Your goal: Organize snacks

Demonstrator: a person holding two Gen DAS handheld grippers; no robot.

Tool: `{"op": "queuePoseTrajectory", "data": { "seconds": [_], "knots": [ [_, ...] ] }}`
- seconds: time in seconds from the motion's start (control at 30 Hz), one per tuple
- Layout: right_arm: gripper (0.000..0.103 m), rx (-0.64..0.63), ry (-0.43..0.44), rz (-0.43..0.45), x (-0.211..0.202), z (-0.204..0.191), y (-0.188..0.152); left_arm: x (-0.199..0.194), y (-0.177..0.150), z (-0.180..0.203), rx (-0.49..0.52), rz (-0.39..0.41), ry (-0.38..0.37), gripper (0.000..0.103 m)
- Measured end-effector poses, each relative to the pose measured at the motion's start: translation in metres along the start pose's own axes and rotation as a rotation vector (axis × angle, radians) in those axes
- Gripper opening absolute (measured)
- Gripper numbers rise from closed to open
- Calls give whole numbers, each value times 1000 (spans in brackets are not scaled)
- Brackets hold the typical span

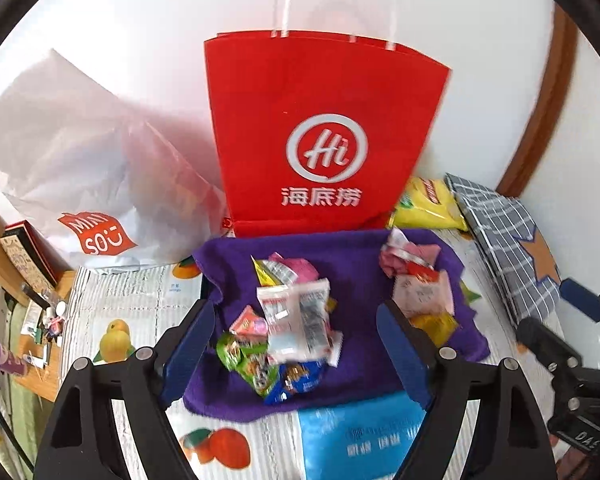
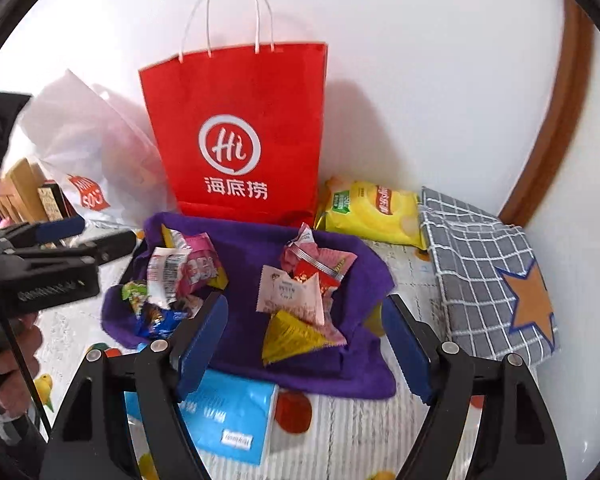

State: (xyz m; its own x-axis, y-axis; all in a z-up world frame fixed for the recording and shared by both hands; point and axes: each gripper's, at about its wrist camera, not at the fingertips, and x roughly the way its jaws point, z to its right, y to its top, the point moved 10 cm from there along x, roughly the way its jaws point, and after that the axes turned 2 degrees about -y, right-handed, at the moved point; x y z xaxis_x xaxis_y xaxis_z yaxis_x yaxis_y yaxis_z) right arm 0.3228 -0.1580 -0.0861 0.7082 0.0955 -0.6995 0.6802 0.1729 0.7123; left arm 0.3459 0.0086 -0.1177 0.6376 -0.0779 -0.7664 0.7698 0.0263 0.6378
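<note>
Through my left camera, my left gripper (image 1: 296, 344) is spread wide and holds nothing, poised above a heap of snack packets (image 1: 288, 320) on the purple towel (image 1: 356, 364); a second heap (image 1: 416, 280) lies toward the towel's right side, and the red paper bag (image 1: 324, 128) stands upright just behind. Through my right camera, my right gripper (image 2: 306, 344) is equally spread and empty, above the pink and yellow packets (image 2: 300, 300), with the left-hand heap (image 2: 172, 284) apart from them. I judge I should pick one top packet at a time, pinching a flat sealed edge so neighbours don't drag along.
</note>
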Motion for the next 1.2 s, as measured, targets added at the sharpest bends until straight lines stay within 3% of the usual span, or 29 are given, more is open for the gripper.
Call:
{"op": "queuePoseTrajectory", "data": {
  "seconds": [0.13, 0.33, 0.57, 0.73, 0.9, 1.0, 1.2],
  "knots": [
    [80, 22, -10, 39, -27, -2, -12, -26, -19, 11, 60, 25, -23, 82],
    [80, 14, -14, 67, -60, -13, -36, -66, -48, 19, 59, 55, -23, 83],
    [80, -1, -52, 32, -90, -18, -73, -99, -87, 22, 52, 71, 5, 89],
    [90, 13, -79, 59, -115, -16, -97, -123, -110, 24, 45, 75, 21, 94],
    [91, 63, -75, 60, -135, -5, -114, -149, -121, 30, 50, 105, 21, 94],
    [99, 88, -80, 79, -148, 3, -119, -162, -122, 33, 49, 130, 25, 94],
    [103, 118, -46, 102, -166, 9, -119, -176, -126, 35, 25, 146, 4, 94]
  ]
}}
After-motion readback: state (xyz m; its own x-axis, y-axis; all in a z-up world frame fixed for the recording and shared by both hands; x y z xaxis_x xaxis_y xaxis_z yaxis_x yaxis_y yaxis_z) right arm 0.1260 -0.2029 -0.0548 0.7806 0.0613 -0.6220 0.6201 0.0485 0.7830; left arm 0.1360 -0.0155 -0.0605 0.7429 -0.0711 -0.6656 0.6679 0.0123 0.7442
